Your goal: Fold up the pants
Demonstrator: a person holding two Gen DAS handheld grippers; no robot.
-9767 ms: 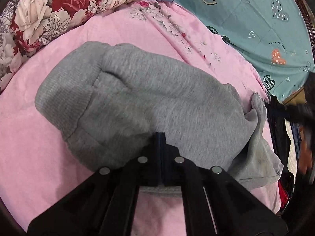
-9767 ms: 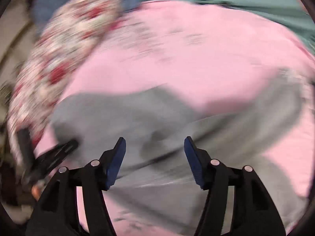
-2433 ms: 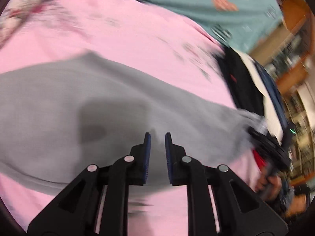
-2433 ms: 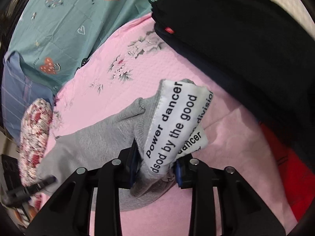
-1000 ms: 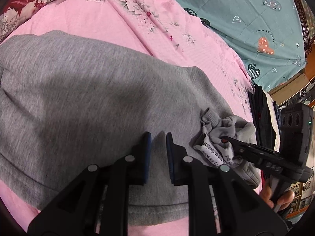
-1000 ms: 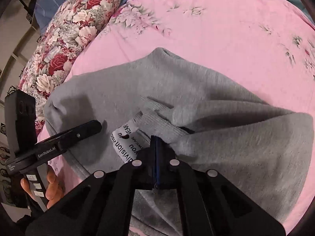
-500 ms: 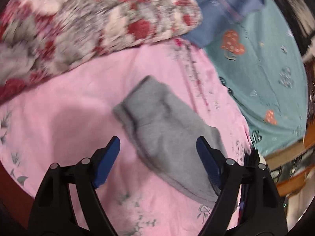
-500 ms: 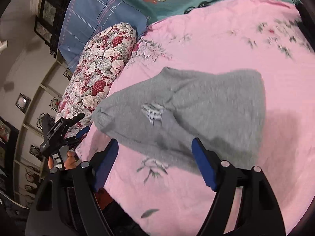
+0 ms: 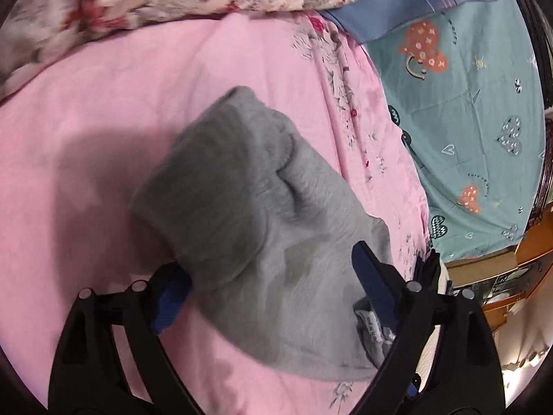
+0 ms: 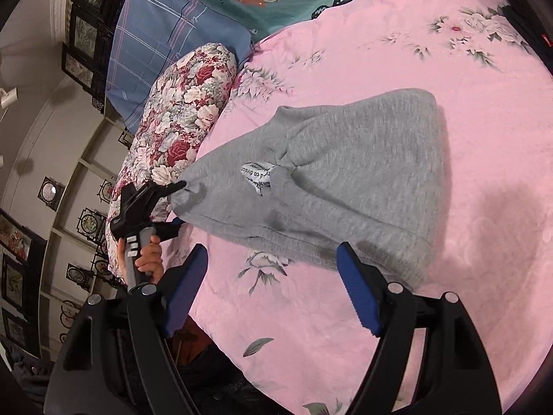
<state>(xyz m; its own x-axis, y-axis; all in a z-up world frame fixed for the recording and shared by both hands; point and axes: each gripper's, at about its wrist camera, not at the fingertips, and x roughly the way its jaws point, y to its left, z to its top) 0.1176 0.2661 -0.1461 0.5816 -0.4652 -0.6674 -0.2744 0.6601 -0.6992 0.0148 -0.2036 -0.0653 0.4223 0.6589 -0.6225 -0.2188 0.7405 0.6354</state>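
Grey knit sweatpants (image 10: 331, 180), folded into a compact bundle, lie on the pink floral bedsheet (image 10: 466, 76) near the bed's front edge, with a white printed label (image 10: 257, 173) showing on top. Left claw (image 9: 269, 283): jaws spread wide and just been opening, blue pads either side of the bundle's near end, with fabric between them but no squeeze visible. In the right wrist view the left claw (image 10: 174, 204) sits at the bundle's left corner, with the person's hand (image 10: 148, 259) on its handle. Right claw (image 10: 273, 287): jaws wide apart after opening, nothing between them, short of the bundle over bare sheet. Red-and-white floral pillow (image 10: 179, 114), blue plaid pillow (image 10: 155, 27) and teal heart-print sheet (image 9: 466, 103) lie beyond.
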